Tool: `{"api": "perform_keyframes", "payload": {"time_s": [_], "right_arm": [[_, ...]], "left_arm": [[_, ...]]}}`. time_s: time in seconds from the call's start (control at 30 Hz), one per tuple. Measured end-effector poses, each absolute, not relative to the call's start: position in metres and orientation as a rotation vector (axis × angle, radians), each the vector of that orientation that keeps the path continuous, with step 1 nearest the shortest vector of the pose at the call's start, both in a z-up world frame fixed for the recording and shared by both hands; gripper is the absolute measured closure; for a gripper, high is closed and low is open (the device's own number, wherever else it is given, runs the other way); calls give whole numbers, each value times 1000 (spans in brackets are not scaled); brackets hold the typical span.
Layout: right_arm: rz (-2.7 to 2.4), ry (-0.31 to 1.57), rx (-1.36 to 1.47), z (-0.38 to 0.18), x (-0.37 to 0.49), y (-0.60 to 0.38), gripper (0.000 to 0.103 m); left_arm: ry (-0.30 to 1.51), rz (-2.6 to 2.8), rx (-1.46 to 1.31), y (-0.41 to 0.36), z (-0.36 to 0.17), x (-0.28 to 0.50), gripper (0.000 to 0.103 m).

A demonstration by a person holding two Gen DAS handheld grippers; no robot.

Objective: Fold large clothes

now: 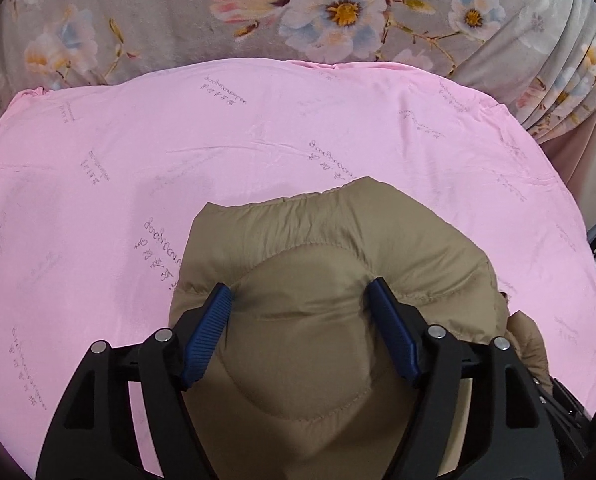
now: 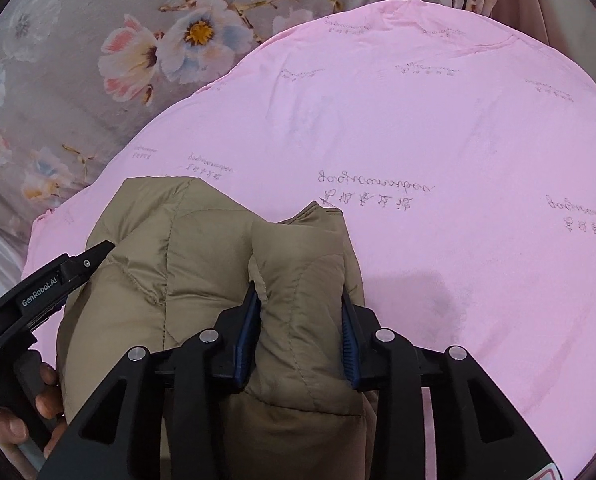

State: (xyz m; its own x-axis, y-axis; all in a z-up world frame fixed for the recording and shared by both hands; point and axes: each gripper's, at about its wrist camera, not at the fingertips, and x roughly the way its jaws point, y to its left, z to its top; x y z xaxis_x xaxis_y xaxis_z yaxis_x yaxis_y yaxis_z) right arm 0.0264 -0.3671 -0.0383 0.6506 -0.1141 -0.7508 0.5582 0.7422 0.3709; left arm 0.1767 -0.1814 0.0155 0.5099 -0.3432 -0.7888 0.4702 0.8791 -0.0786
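A tan quilted puffer jacket (image 1: 298, 256) lies bunched on a pink sheet (image 1: 138, 160). My left gripper (image 1: 299, 292) has its blue pads spread wide around a puffy fold of the jacket, pressing into it from both sides. In the right wrist view the jacket (image 2: 186, 248) shows again. My right gripper (image 2: 299, 300) is closed on a thick fold of it, the fabric filling the gap between the blue pads. The left gripper's black body (image 2: 38, 300) and the hand holding it show at the left of the right wrist view.
The pink sheet (image 2: 417, 140) with printed script covers the bed around the jacket. Beyond it lies a grey floral bedspread (image 1: 258, 12), also in the right wrist view (image 2: 98, 60). A curtain-like floral fabric (image 1: 569, 80) hangs at the far right.
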Motion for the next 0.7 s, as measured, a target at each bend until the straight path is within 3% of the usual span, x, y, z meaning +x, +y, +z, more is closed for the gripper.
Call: {"api": "perform_keyframes", "payload": {"time_s": [0.7], "right_arm": [[-406,721,631,-57,28,-370,66]], "left_arm": [[781,-423,220,-199,-10,168,27]]}}
